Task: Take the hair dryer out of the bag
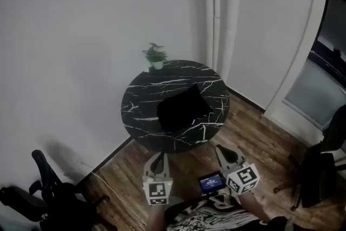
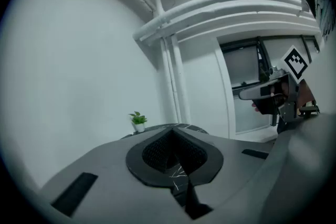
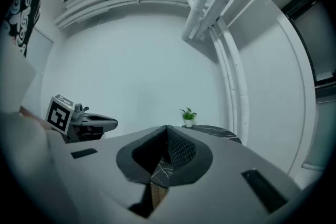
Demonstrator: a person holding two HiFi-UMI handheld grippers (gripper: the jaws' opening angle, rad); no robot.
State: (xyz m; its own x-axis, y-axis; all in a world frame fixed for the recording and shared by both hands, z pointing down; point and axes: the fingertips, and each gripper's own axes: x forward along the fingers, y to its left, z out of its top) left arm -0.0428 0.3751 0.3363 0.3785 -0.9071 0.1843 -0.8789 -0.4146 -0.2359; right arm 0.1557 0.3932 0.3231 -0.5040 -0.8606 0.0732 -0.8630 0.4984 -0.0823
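A black bag (image 1: 182, 107) lies on the round black marble table (image 1: 140, 96) ahead of me; the hair dryer is not visible. My left gripper (image 1: 158, 160) is held over the wooden floor in front of the table, jaws shut and empty. My right gripper (image 1: 225, 155) is beside it, also shut and empty. Both stand well short of the bag. In the left gripper view the closed jaws (image 2: 173, 136) hide most of the table, and the right gripper (image 2: 254, 93) shows at the right. In the right gripper view the left gripper (image 3: 107, 123) shows at the left.
A small potted plant (image 1: 155, 55) stands at the table's far edge. White pipes (image 1: 220, 8) run up the wall behind. A black office chair (image 1: 46, 192) is at the lower left, another chair (image 1: 324, 165) at the right. A phone (image 1: 212, 183) glows between the grippers.
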